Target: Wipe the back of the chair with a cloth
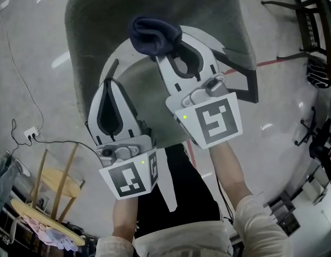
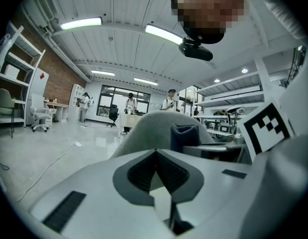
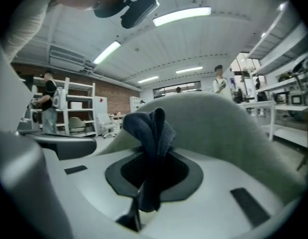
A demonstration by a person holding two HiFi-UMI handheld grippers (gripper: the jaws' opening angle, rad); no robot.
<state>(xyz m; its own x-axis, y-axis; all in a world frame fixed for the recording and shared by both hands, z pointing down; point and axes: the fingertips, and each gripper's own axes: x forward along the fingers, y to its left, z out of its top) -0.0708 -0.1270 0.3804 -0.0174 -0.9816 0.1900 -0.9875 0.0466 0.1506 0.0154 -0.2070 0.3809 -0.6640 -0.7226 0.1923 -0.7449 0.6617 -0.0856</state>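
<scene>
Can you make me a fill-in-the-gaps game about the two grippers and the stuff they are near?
1. The bunched fabric cloth is dark ____.
2. The right gripper pinches it, while the left gripper, jaws together, holds ____.
3. The padded grey backrest ahead of both grippers belongs to a ____.

Missing words: blue; nothing; chair.

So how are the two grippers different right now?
The right gripper is clamped on a dark blue cloth; the left gripper is shut on nothing. The right reaches farther over the grey chair; the left sits farther back. Both are white with a marker cube.
</scene>
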